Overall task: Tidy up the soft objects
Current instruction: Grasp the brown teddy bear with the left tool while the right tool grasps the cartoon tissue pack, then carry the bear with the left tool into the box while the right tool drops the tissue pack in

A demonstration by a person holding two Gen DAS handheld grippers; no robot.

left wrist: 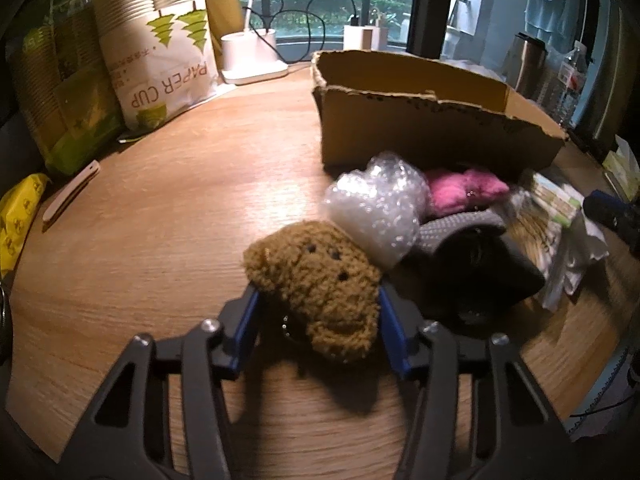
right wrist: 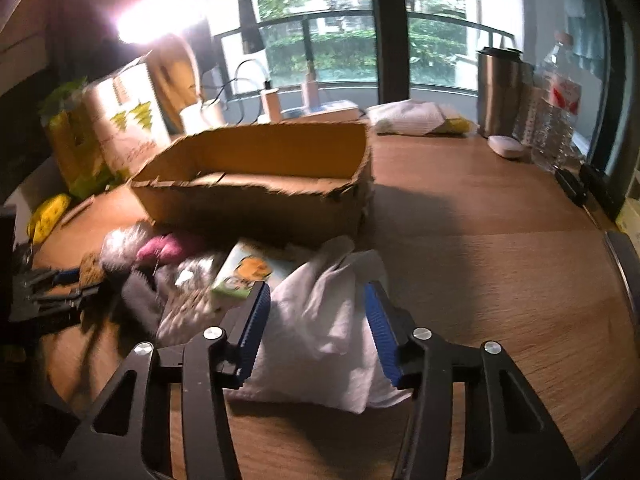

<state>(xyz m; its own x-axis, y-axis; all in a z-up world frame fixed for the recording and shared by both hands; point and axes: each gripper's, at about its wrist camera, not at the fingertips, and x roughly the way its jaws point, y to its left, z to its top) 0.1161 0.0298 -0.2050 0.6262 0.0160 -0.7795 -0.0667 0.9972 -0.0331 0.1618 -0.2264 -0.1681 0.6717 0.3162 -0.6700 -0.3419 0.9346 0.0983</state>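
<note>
A brown plush bear (left wrist: 316,276) lies on the wooden table (left wrist: 160,220), and my left gripper (left wrist: 320,312) is closed around it, a blue pad touching each side. Behind it sit a wad of bubble wrap (left wrist: 376,208), a pink plush (left wrist: 460,192), a grey knit piece (left wrist: 452,228) and a black item (left wrist: 480,276). An open cardboard box (left wrist: 420,132) stands behind the pile. In the right wrist view, my right gripper (right wrist: 318,304) grips a white cloth pouch (right wrist: 320,340), pads against both sides. The box (right wrist: 256,200) is just beyond the pouch.
Paper cup packs (left wrist: 160,60) and a white lamp base (left wrist: 252,56) stand at the back left. A printed packet (right wrist: 244,276) lies beside the pouch. A steel flask (right wrist: 500,92), a water bottle (right wrist: 556,120) and a small white case (right wrist: 506,146) stand at the back right.
</note>
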